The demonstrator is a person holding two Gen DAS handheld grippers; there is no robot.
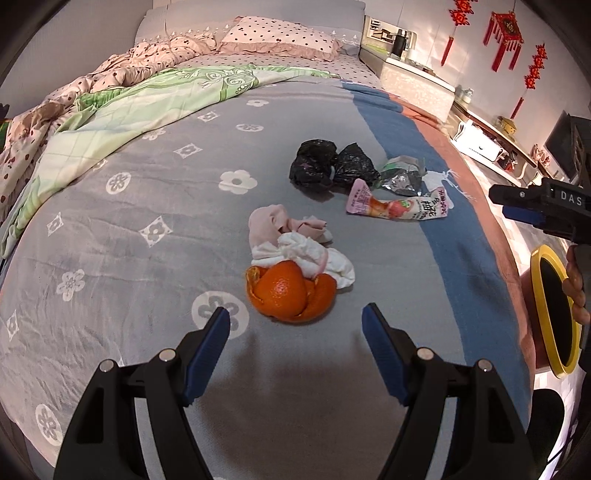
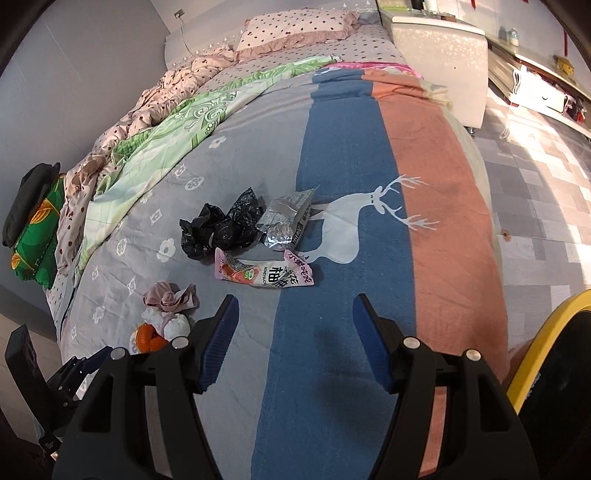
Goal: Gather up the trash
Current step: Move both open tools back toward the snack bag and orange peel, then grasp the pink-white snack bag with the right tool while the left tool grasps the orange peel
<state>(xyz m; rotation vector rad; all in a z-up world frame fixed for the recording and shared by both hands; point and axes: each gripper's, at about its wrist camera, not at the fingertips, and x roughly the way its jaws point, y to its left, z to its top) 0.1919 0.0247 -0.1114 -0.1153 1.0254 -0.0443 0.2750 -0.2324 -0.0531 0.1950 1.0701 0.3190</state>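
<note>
Trash lies scattered near the middle of a bed whose blanket (image 1: 147, 192) runs in lengthwise bands: grey with white flowers on the left, then blue, then salmon pink at the right edge. From the left wrist view, going left to right: a rumpled pink dotted quilt (image 1: 122, 70) and a green patterned sheet (image 1: 122, 107) are bunched along the left side, with a dotted pillow (image 1: 280, 37) at the head. Nearest the left gripper (image 1: 295, 319) sits an orange peel (image 1: 291, 295), opened like a cup, touching a wad of crumpled white and pink tissue (image 1: 295, 243) just behind it. Farther back and to the right lies a crumpled black plastic bag (image 1: 328, 164), with a silver foil wrapper (image 1: 402, 177) beside it. In front of those, a pink and white snack packet (image 1: 395, 208) lies flat, its long axis running left to right across the bed, pink end toward the left. At the far right, the right gripper (image 2: 295, 312) is held over the blue band by a hand (image 1: 576, 288), near a yellow-rimmed bin (image 1: 554, 310) beside the bed. Both grippers have their blue pads spread apart with nothing between them. Beyond the bed stand a white cabinet (image 1: 417, 81) and red hanging decorations (image 1: 506, 33) on the wall.
</note>
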